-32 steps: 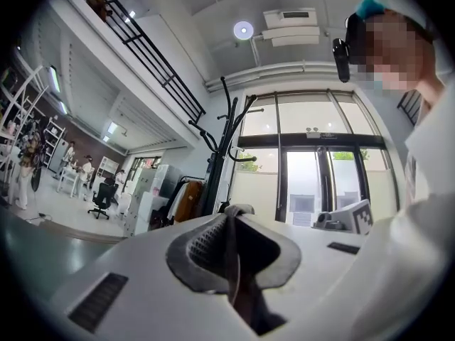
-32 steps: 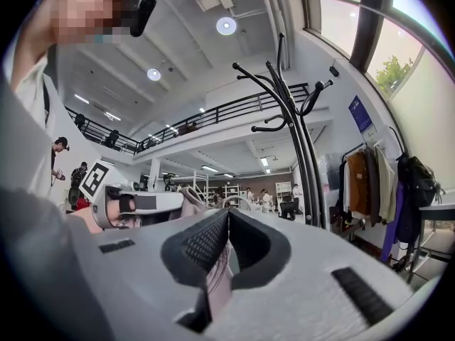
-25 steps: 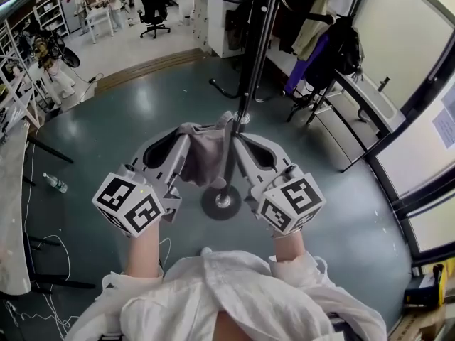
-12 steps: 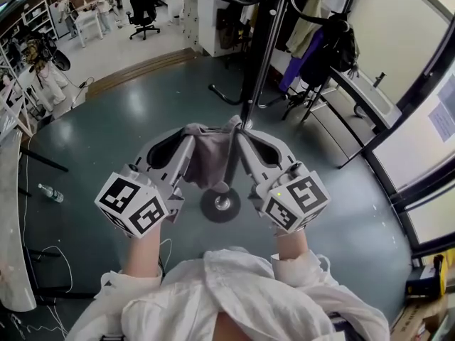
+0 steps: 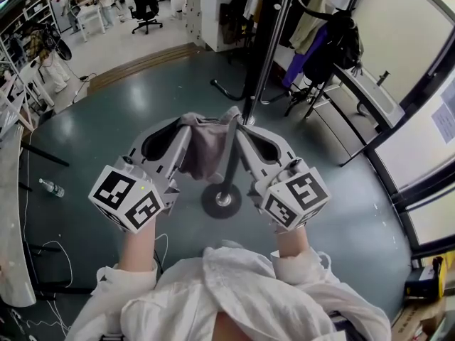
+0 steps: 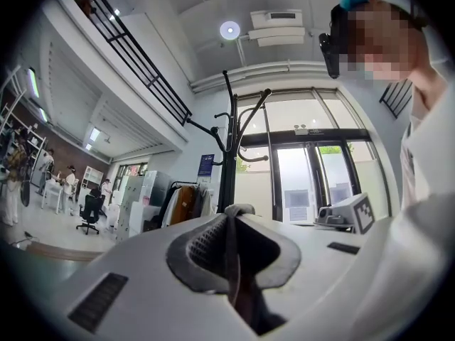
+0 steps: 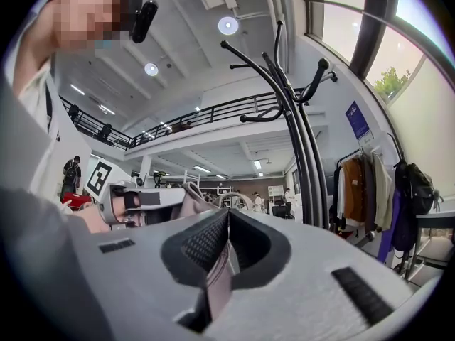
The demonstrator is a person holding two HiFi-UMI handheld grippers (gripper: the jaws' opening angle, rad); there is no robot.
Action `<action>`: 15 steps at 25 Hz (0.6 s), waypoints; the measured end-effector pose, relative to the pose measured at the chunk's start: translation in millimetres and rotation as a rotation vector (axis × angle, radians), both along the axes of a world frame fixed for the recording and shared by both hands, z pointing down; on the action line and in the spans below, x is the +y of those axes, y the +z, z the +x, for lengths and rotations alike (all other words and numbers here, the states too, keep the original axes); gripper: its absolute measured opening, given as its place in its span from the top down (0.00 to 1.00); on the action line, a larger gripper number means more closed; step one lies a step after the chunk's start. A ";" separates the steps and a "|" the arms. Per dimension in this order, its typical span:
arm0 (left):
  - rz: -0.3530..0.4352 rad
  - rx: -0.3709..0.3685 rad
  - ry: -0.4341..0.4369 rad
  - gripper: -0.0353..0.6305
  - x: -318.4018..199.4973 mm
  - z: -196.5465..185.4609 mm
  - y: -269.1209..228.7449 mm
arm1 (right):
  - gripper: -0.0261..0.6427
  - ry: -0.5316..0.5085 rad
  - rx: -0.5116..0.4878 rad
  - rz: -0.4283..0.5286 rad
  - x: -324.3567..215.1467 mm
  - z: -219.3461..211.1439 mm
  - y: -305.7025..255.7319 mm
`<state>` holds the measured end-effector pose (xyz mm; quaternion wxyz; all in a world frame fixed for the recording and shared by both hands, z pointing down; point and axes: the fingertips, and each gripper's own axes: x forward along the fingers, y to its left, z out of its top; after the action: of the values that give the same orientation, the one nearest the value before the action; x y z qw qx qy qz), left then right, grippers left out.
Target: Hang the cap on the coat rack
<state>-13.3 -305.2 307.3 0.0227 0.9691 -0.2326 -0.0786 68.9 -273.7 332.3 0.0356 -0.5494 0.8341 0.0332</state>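
Held cap (image 5: 202,148) nearer coat rack pole (image 5: 264,62)

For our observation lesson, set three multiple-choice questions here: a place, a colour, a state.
1. Where is the cap? A on a hook; B on the floor; C held up close to the coat rack.
2. What colour is the coat rack? A black; B white; C red.
3. How are the left gripper's jaws? A wide open; B shut on the cap; C out of sight.
Answers: C, it is gripped in the air by the pole; A, its pole and hooks are black; B, cloth is pinched between them.
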 end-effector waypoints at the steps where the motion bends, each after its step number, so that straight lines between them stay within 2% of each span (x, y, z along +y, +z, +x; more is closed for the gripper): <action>1: 0.003 0.001 -0.004 0.90 0.9 -1.0 -0.7 | 0.95 -0.006 0.000 0.000 0.4 -0.9 0.1; 6: 0.012 0.016 -0.023 0.90 2.5 -0.8 -6.9 | 0.95 -0.032 0.015 0.000 2.4 -5.0 -2.5; 15: 0.027 0.020 -0.039 0.90 6.9 2.6 -13.3 | 0.95 -0.014 0.034 0.027 8.3 3.5 -14.6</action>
<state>-10.7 -298.4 294.0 0.0105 0.9638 -0.2500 -0.0921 72.4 -265.3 317.7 0.0288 -0.5423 0.8380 0.0535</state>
